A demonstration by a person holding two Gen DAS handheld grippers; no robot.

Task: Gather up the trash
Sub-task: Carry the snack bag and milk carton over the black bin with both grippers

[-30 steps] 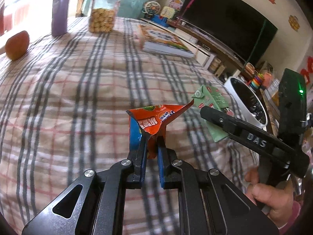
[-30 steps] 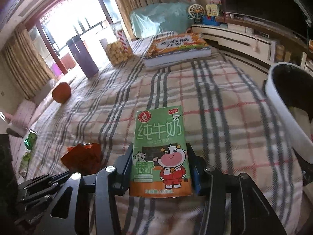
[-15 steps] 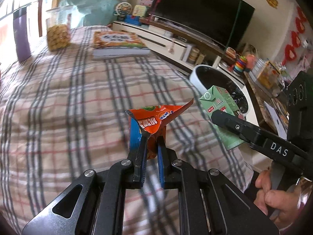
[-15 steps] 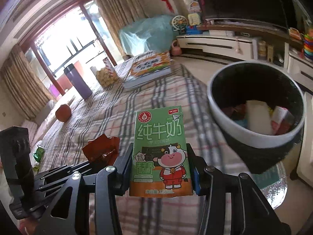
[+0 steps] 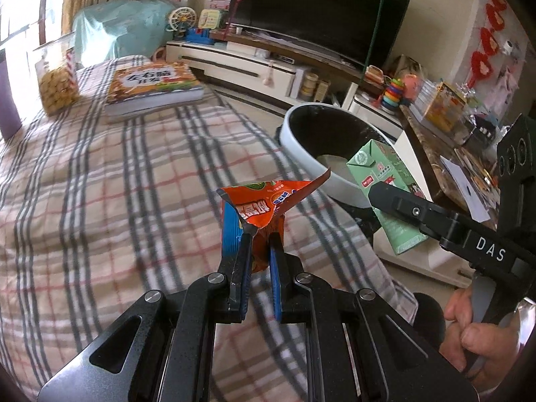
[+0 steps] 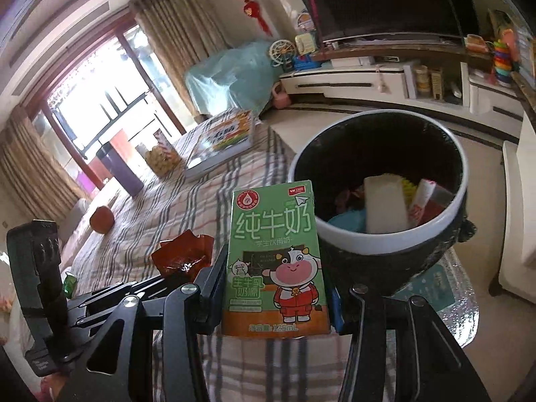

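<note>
While both grips hold unchanged, the view has swung from the plaid bed [image 5: 100,201] toward the trash bin [image 6: 395,244], now much nearer. Left gripper [image 5: 258,234] stays clamped on the orange snack wrapper [image 5: 264,207], over the bed edge. Right gripper [image 6: 274,268] stays clamped on the green milk carton [image 6: 273,251], upright, just beside the bin rim.

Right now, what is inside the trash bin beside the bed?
The trash bin holds a white block, a red-and-white packet and something blue; whatever lies beneath them is covered.
</note>
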